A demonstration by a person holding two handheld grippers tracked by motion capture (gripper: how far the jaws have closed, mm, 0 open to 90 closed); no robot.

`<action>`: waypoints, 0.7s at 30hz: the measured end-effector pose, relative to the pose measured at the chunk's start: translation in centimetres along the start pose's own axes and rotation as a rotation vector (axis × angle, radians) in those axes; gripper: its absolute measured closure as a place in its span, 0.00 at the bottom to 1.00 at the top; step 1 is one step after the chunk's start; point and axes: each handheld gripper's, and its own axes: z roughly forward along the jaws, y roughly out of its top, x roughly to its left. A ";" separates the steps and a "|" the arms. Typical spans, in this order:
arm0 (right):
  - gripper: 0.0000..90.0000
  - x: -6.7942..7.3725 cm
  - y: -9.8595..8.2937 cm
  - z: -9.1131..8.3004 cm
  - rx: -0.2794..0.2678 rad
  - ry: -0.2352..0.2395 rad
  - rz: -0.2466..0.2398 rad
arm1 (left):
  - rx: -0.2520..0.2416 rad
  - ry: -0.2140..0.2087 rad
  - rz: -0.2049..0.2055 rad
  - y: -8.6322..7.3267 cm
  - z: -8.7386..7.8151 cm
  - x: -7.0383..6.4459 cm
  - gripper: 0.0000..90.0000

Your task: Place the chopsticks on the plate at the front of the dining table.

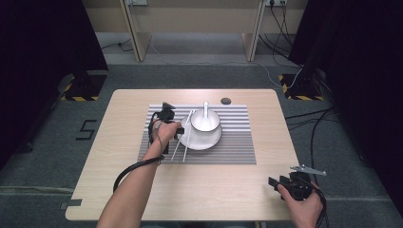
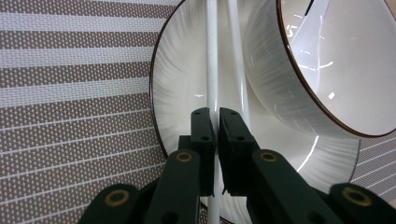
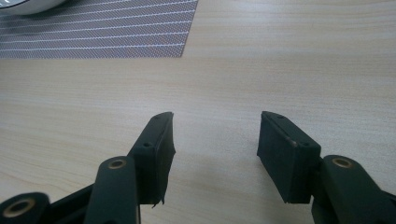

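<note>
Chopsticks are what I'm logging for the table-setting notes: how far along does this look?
Already placed: bowl with spoon on the plate, on the striped mat. In hand: the left gripper is shut on one chopstick lying over the plate rim; the second chopstick lies beside it. The right gripper waits open above bare table. Where the chopsticks go is unclear.

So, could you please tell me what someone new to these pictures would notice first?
Most striking is the white bowl on its plate in the middle of the striped placemat, with a white spoon standing in it. The left hand-held gripper is shut on one of two white chopsticks lying across the plate's rim. The right hand-held gripper is open above the bare wooden table, near the person's edge.
</note>
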 end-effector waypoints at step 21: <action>0.51 -0.1 0.0 0.0 0.001 -0.002 -0.003 | -0.040 0.016 0.015 -0.1 -0.6 -0.1 0.88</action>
